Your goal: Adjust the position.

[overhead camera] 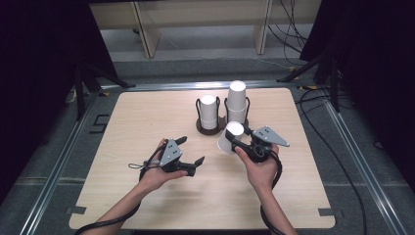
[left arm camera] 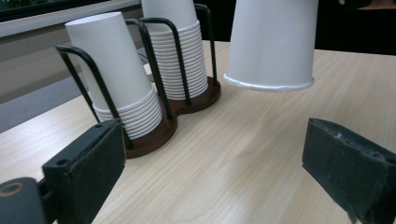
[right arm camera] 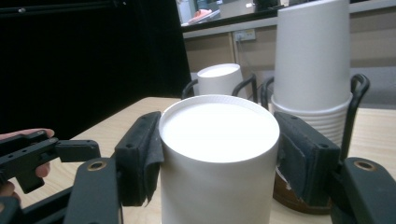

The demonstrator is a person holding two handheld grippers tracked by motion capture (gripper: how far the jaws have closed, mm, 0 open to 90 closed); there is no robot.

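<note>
A single white paper cup [overhead camera: 226,139] hangs upside down just above the table, with my right gripper [overhead camera: 239,136] shut on it. In the right gripper view the cup [right arm camera: 218,177] sits between both pads, base toward the camera. My left gripper [overhead camera: 191,150] is open and holds nothing, to the left of the cup. Its view shows the held cup [left arm camera: 272,42] hovering ahead, above the wood. Behind it, a dark wire holder [overhead camera: 206,129] carries a short stack of cups [overhead camera: 209,111] and a taller stack [overhead camera: 237,102].
The light wooden table [overhead camera: 147,117] has bare room on the left and along the front. Black curtains and tripod legs flank it, and cables [overhead camera: 318,98] lie on the floor at the right. The other hand's gripper [right arm camera: 28,154] shows at the left of the right gripper view.
</note>
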